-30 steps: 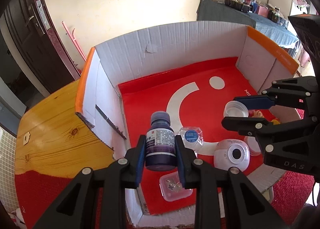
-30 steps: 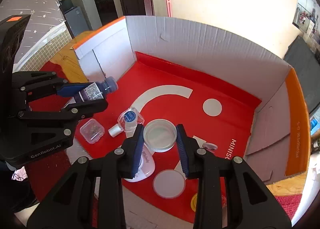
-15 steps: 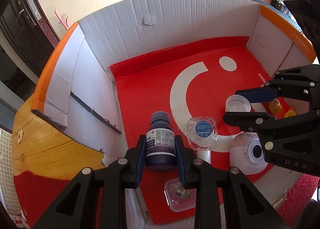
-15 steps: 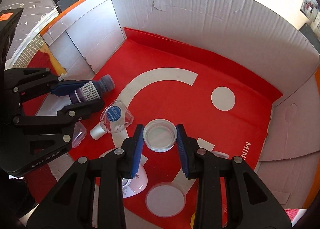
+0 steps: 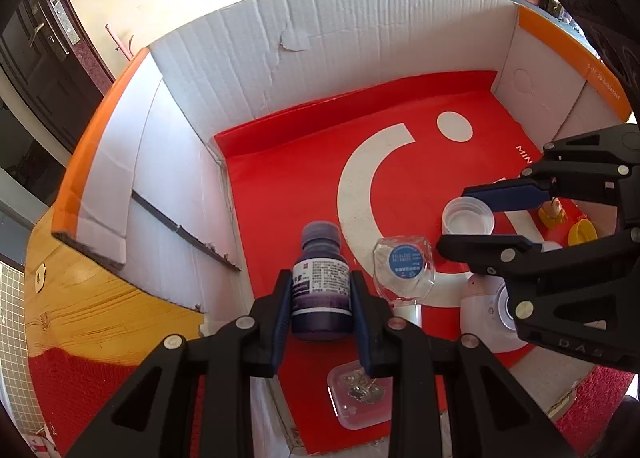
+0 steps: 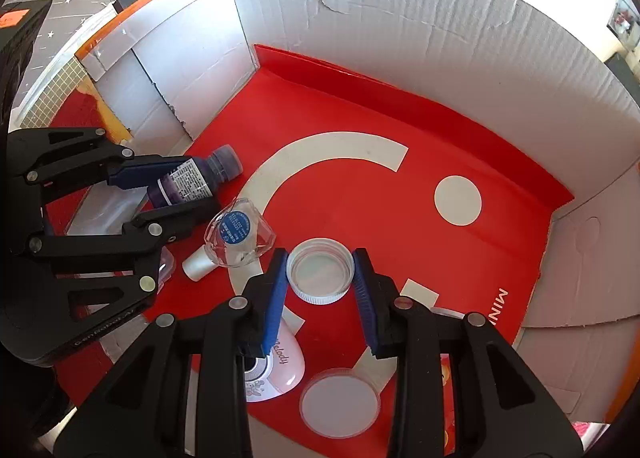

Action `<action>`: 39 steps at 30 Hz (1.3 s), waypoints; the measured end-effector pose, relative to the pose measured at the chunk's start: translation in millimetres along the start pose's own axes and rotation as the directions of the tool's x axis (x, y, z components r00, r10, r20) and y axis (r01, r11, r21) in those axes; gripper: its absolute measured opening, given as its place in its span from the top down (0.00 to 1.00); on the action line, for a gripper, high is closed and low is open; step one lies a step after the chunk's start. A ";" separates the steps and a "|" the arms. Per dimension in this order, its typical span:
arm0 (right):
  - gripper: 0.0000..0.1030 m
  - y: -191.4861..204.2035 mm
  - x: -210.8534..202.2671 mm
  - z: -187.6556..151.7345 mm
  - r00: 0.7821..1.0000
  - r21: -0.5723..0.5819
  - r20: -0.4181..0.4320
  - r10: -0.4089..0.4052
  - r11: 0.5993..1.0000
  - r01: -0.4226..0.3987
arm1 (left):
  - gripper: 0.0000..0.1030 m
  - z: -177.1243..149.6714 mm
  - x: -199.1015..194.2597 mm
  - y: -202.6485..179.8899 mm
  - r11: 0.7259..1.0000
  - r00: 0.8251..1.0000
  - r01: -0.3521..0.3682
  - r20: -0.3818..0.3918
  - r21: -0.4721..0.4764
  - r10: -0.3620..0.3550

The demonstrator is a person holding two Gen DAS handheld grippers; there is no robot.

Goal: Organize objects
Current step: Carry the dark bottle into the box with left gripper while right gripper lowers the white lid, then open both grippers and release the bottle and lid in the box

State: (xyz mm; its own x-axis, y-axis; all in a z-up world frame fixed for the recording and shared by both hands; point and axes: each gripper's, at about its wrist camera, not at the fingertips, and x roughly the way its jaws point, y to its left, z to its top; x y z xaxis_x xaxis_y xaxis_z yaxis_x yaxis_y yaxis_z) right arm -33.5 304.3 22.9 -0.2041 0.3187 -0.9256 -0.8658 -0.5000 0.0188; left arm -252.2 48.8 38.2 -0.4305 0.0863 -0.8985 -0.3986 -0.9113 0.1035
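left hand-held gripper (image 5: pixel 320 306) clamped on bottle (image 5: pixel 321 290) | right hand-held gripper (image 6: pixel 320 278) pinching cap (image 6: pixel 321 276) | set both down in box (image 6: pixel 400 17), low, clear of vial (image 6: pixel 239 234)

Both tools have sunk deeper into the box (image 6: pixel 400 17); the right tool (image 6: pixel 321 278) with its cap (image 6: pixel 320 272) dropped most.
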 end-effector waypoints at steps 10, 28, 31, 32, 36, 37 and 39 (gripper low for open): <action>0.70 6.5 0.7 -2.4 1.000 -0.006 -0.001 -0.009 1.000 0.009 | 0.71 1.5 -2.2 2.9 1.000 1.000 0.000 -0.002 0.000 0.000; 0.69 0.6 -1.4 -0.3 1.000 0.003 -0.008 -0.002 1.000 0.002 | 0.65 1.4 -10.4 16.9 1.000 1.000 0.015 0.016 -0.013 -0.014; 0.68 -0.9 -1.0 1.4 1.000 0.005 -0.010 0.002 1.000 -0.002 | 0.65 2.3 -11.3 22.3 1.000 1.000 0.018 0.020 -0.016 -0.017; 0.61 -1.3 -1.2 1.4 1.000 0.005 -0.010 0.002 1.000 -0.002 | 0.65 2.2 -12.1 23.2 1.000 1.000 0.019 0.021 -0.018 -0.019; 0.46 -1.1 -7.7 4.0 1.000 -0.004 0.010 -0.006 1.000 0.006 | 0.65 0.1 -12.4 28.7 1.000 0.999 0.023 0.025 -0.021 -0.022; 0.46 -0.9 -8.7 4.1 1.000 -0.006 0.010 -0.010 1.000 0.010 | 0.65 -1.3 -13.6 29.9 0.999 0.999 0.025 0.027 -0.022 -0.024; 0.46 -1.0 -11.3 4.3 1.000 -0.010 0.015 -0.013 1.000 0.013 | 0.65 0.1 -10.7 20.8 0.999 0.999 0.028 0.032 -0.024 -0.028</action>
State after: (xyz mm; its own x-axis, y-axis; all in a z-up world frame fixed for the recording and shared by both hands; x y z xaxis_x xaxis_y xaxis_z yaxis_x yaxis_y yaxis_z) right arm -32.3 304.7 34.9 -0.1996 0.3372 -0.9200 -0.8639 -0.5037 0.0028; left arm -256.0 29.0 49.9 -0.4448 0.1240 -0.8870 -0.3914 -0.9177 0.0680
